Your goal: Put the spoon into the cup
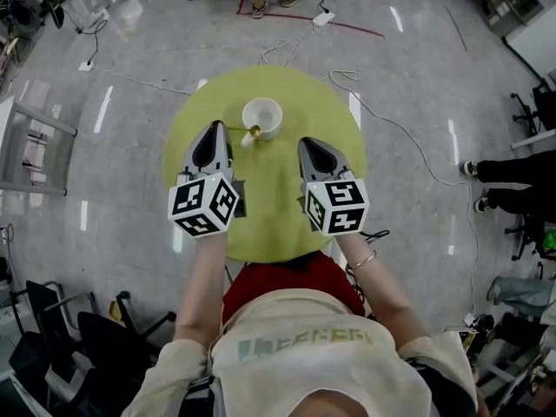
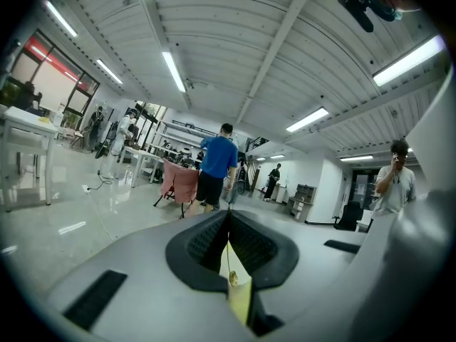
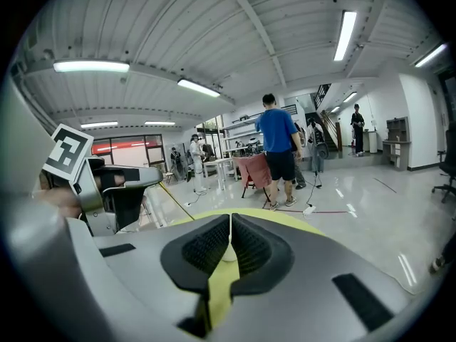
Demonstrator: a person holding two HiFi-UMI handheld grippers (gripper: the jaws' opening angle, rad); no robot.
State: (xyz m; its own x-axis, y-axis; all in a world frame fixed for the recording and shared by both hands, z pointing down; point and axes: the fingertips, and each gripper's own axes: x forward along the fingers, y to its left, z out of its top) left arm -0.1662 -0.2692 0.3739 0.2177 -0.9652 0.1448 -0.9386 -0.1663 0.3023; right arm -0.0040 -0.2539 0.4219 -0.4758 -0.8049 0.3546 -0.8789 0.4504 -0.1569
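The left gripper is over the left part of the round yellow-green table, its jaws pressed together with nothing between them. Just ahead of it and to its right, the gold spoon lies on the table against the near side of the white cup, outside it. The right gripper, near the cup's right, has its jaws likewise closed and empty.

The left gripper and right gripper are tapered grey shells with dark centres. Each carries a white cube printed with black square markers. The inner pads are black and finely ribbed. The wearer has a cream short-sleeved shirt with pale green print, a red garment and a thin bracelet.
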